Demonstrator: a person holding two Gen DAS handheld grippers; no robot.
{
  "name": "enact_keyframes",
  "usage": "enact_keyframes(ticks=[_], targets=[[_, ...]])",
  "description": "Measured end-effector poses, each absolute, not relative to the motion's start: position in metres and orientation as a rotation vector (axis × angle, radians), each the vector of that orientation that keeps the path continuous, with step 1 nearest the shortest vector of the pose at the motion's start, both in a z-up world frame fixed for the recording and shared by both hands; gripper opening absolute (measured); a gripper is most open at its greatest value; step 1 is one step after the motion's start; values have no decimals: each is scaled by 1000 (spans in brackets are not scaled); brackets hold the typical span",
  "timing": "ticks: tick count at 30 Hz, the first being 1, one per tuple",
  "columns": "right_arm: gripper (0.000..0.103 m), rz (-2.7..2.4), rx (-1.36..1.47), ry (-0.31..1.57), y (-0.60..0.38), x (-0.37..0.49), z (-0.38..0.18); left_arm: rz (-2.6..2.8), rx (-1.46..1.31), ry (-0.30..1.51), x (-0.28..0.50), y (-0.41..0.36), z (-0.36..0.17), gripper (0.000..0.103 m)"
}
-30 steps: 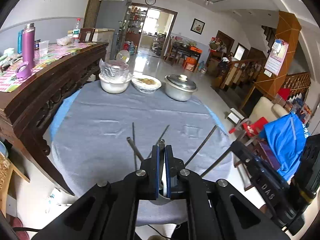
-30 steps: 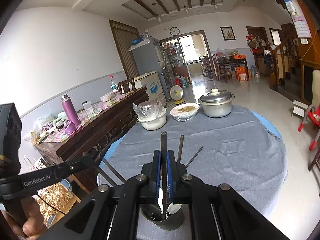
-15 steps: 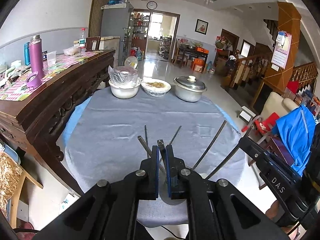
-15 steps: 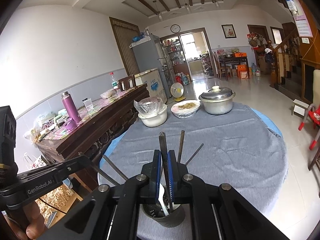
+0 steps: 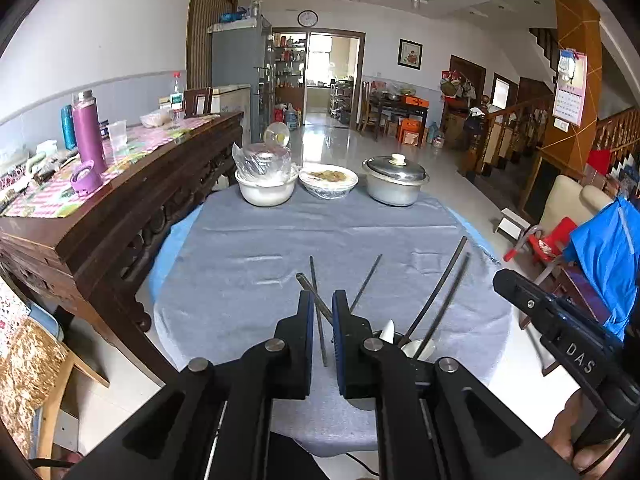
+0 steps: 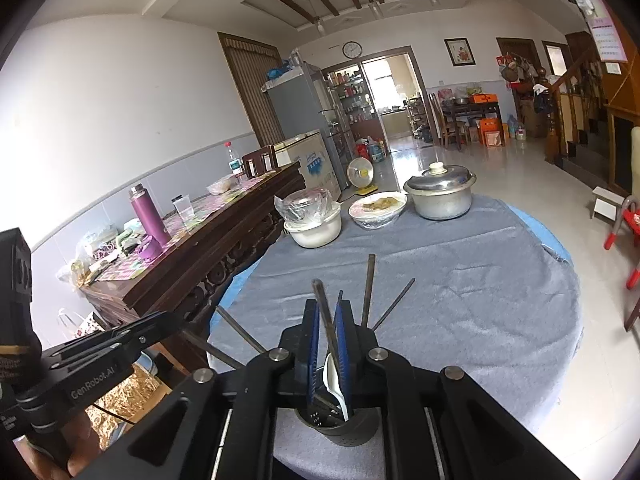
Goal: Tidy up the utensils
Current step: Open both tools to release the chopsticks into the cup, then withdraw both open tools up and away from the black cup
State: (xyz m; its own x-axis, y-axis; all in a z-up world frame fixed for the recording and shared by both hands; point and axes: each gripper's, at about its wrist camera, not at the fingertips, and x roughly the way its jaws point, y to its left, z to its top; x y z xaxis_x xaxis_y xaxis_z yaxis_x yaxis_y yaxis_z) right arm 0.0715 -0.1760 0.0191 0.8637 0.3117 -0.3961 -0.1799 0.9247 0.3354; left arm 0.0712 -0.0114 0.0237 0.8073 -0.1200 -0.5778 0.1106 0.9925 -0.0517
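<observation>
Found the left gripper (image 5: 320, 300) all but closed, blue pads parallel with only a narrow slit between. Noted a thin chopstick (image 5: 318, 320) crossing that slit at a slant, narrower than the gap; could not tell whether either pad presses on it. Found the right gripper (image 6: 327, 308) in the same state, nearly shut, with a thick chopstick (image 6: 326, 316) leaning across its slit from the left pad's tip toward the right pad's base; contact again not determinable. Located the utensil holder (image 6: 340, 428), a dark perforated cup, directly below the right gripper's fingers, on the near edge of the grey tablecloth (image 6: 480, 280). Recorded a white spoon (image 6: 332, 376) standing in it, just under the pads. Recorded other chopsticks (image 6: 367, 288) rising from the cup and fanning out just right of the fingertips, and more leaning out to the left of them. Seen well beyond the fingertips, at the cloth's far edge: a white bowl (image 6: 316, 232) with crumpled plastic on it, a dish of food (image 6: 378, 206) and a lidded metal pot (image 6: 440, 196), set in a row. Noted a dark wooden sideboard (image 6: 200, 248) to the left of the fingers.
</observation>
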Motion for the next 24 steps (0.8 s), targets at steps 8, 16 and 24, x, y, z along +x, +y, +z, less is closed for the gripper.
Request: enact_keyframes(ticks=[8,16,24], targets=[[16,244,314,466,-184,69,18,-79,5,587,67,-10,27,44],[34,218,337,466,-194,69,14,-43,37,572,66,-11,25,56],[35,198,377,492,-205,73,6,-15,59,571,64,-11,23,62]])
